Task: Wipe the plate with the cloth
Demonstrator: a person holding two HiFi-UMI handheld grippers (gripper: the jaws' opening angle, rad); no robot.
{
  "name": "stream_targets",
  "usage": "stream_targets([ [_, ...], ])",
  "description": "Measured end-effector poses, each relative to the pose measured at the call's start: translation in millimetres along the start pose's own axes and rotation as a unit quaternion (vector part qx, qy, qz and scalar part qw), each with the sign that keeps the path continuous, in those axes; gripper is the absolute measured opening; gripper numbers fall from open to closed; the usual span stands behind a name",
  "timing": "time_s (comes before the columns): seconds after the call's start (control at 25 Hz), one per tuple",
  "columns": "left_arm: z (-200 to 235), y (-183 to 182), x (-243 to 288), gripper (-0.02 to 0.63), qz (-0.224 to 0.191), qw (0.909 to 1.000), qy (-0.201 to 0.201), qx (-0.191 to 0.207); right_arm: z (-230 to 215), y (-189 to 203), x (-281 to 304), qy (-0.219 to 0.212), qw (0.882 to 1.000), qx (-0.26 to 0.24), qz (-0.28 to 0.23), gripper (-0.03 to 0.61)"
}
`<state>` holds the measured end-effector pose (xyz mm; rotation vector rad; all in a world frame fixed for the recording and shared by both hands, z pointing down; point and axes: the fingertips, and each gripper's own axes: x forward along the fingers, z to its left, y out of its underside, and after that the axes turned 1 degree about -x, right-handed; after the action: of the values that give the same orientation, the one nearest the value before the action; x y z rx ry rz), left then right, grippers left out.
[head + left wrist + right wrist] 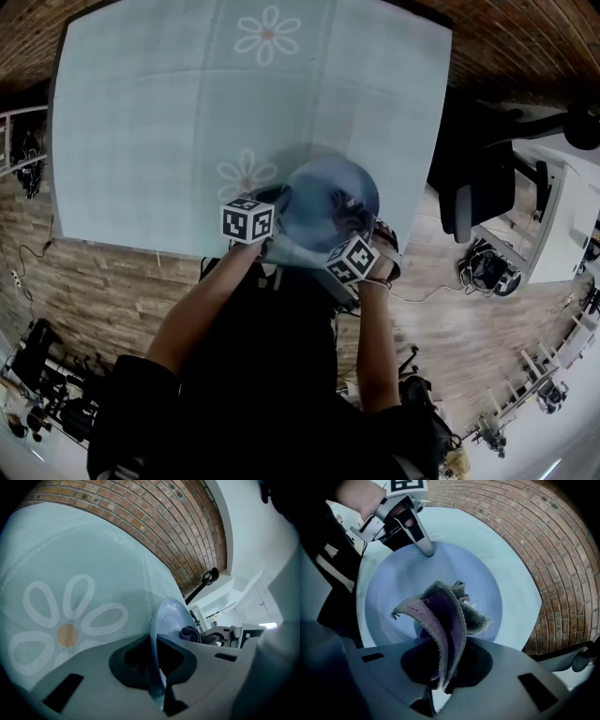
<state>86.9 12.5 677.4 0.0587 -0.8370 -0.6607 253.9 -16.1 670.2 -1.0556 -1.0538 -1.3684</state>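
Pale blue daisy-print tablecloth (pixel 141 112) open far and left, round blue plate (pixel 319 192) and grey-purple knit cloth (pixel 440 616) crowding near edge, black office chair (pixel 464 202) at right.

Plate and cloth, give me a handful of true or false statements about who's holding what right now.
1. The left gripper has its fingers shut on the rim of the plate. True.
2. The right gripper is empty. False: it is shut on the cloth.
3. The plate is red. False: it is pale blue.
4. The tablecloth has a flower pattern. True.
5. The cloth is bright yellow. False: it is grey and purple.
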Motion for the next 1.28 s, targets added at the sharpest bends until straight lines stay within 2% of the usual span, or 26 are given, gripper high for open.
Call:
stream_targets([
  [0.2, -1, 2, 1, 0.043, -0.001, 1.0, -0.001, 0.0, 47, -8, -9, -0.065, 0.998, -0.003, 0.016, 0.058],
  [0.44, -1, 2, 1, 0.043, -0.001, 1.0, -0.004, 0.004, 84, -50, -13, -0.124, 0.991, 0.037, -0.037, 0.06],
  [0.6, -1, 1, 4, 0.043, -0.003, 1.0, -0.005, 0.006, 83, -80, -9, -0.143, 0.983, 0.073, -0.088, 0.06],
  [0.72, -1, 5, 3, 0.044, 0.001, 1.0, -0.001, 0.001, 84, -85, -13, -0.157, 0.976, 0.103, -0.108, 0.06],
  [0.88, -3, 9, -1, 0.044, 0.01, 0.9999, 0.013, 0.001, 73, -80, -29, -0.172, 0.951, 0.203, -0.155, 0.06],
  [1.08, -4, 6, -14, 0.046, 0.01, 0.9995, 0.019, 0.022, 39, -72, -56, -0.116, 0.928, 0.281, -0.216, 0.06],
  [1.2, -7, 8, -22, 0.046, 0.011, 0.9993, 0.029, 0.019, 18, -73, -77, -0.103, 0.897, 0.341, -0.261, 0.06],
  [1.28, -8, 8, -30, 0.047, 0.006, 0.9993, 0.031, 0.021, 1, -75, -95, -0.08, 0.877, 0.368, -0.298, 0.06],
])
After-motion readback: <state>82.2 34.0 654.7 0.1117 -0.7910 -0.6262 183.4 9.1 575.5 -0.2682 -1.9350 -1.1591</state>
